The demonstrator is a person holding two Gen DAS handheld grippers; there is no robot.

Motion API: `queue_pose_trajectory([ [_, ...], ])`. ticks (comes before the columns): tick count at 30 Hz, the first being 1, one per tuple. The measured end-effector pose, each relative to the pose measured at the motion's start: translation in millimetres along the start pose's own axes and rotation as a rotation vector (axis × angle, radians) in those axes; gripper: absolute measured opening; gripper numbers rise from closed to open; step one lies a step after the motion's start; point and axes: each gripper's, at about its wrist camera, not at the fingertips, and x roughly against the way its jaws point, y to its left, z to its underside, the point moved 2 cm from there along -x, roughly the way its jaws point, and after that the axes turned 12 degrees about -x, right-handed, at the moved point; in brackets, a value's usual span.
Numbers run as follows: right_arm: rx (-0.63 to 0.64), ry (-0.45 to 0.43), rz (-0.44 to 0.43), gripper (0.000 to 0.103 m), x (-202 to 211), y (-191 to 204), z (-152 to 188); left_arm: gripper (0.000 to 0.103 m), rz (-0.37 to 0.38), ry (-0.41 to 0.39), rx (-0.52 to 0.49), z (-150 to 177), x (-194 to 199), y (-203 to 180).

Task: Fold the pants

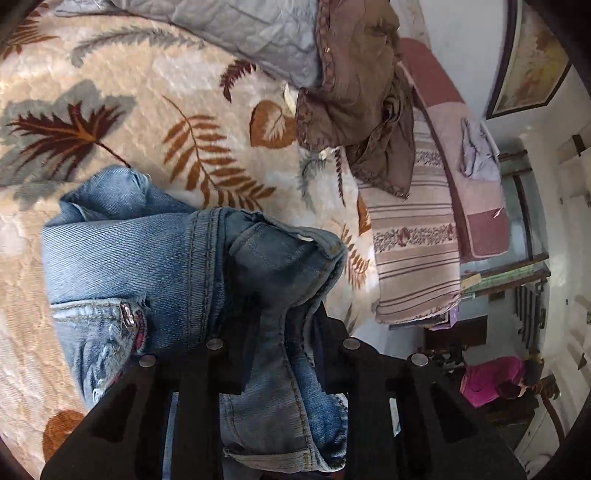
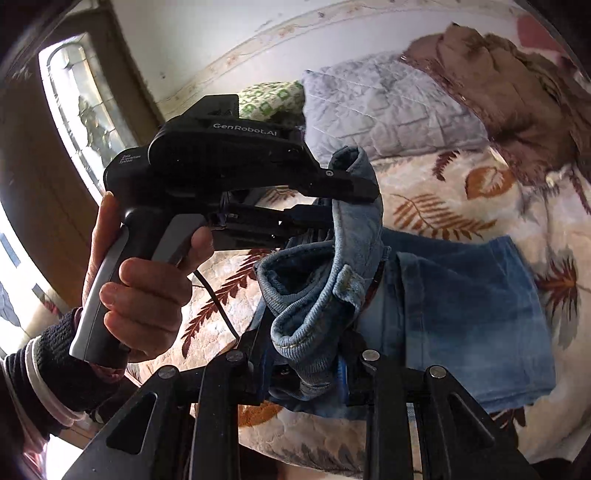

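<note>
The pants are blue denim jeans (image 1: pixel 147 266), bunched over a leaf-patterned bedspread (image 1: pixel 110 110). My left gripper (image 1: pixel 282 332) is shut on the waistband fabric, which is pinched between its black fingers and lifted. In the right wrist view my right gripper (image 2: pixel 306 354) is shut on the jeans' waistband (image 2: pixel 314 302), with a belt loop showing. The left gripper (image 2: pixel 332 199) shows there too, held in a hand, clamped on the same waistband just beyond. The rest of the jeans (image 2: pixel 472 314) hangs down onto the bed to the right.
A grey quilted pillow (image 1: pixel 251 33) and a brown cloth (image 1: pixel 362 96) lie at the head of the bed. A striped folded blanket (image 1: pixel 413 251) sits at the bed's right edge. A window (image 2: pixel 81 110) and wall are behind.
</note>
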Motion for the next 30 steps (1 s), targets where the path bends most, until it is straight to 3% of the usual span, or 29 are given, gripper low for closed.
queue_pose_trajectory([
  [4, -0.275, 0.094, -0.078, 0.031, -15.4, -70.0, 1.1, 0.023, -0.106, 0.093, -0.001, 4.3, -39.1, -1.6],
  [6, -0.340, 0.136, -0.114, 0.036, -19.1, -86.8, 2.3, 0.024, -0.126, 0.108, 0.005, 8.8, -45.9, -1.7],
  [15, -0.324, 0.144, -0.165, 0.041, 9.3, -92.2, 4.5, 0.035, -0.158, 0.136, 0.024, 12.3, -37.2, -12.0],
  [19, -0.326, 0.094, -0.154, 0.044, 30.6, -96.9, -1.3, 0.042, -0.156, 0.126, 0.003, 13.0, -31.9, -25.0],
  [23, -0.344, 0.021, -0.130, 0.051, 53.9, -106.0, -13.3, 0.045, -0.144, 0.088, -0.036, 15.1, -13.5, -41.8],
  [27, -0.344, -0.039, -0.073, 0.068, 76.0, -114.2, -25.7, 0.047, -0.117, 0.007, -0.052, 15.6, 19.4, -53.6],
  [30, -0.312, -0.061, -0.035, 0.076, 87.4, -122.9, -26.7, 0.058, -0.163, -0.085, -0.056, 20.2, 54.9, -53.2],
])
